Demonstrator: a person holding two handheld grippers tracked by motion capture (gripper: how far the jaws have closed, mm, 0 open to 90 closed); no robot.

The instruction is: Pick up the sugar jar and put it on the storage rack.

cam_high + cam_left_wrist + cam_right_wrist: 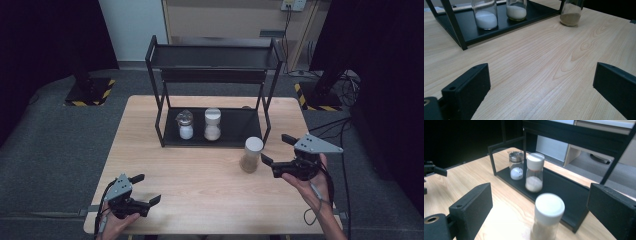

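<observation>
Jaws of the right gripper (274,150) stand spread, just beside the white-capped jar (251,154) of brownish powder and apparently not touching it. That jar stands upright on the table (200,170), in front of the black rack (212,95) holding two other jars. Left gripper (148,188) rests open, well apart.

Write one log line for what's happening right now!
right gripper: open, beside brown jar, not touching | left gripper: open, nothing held | rack: two jars
</observation>
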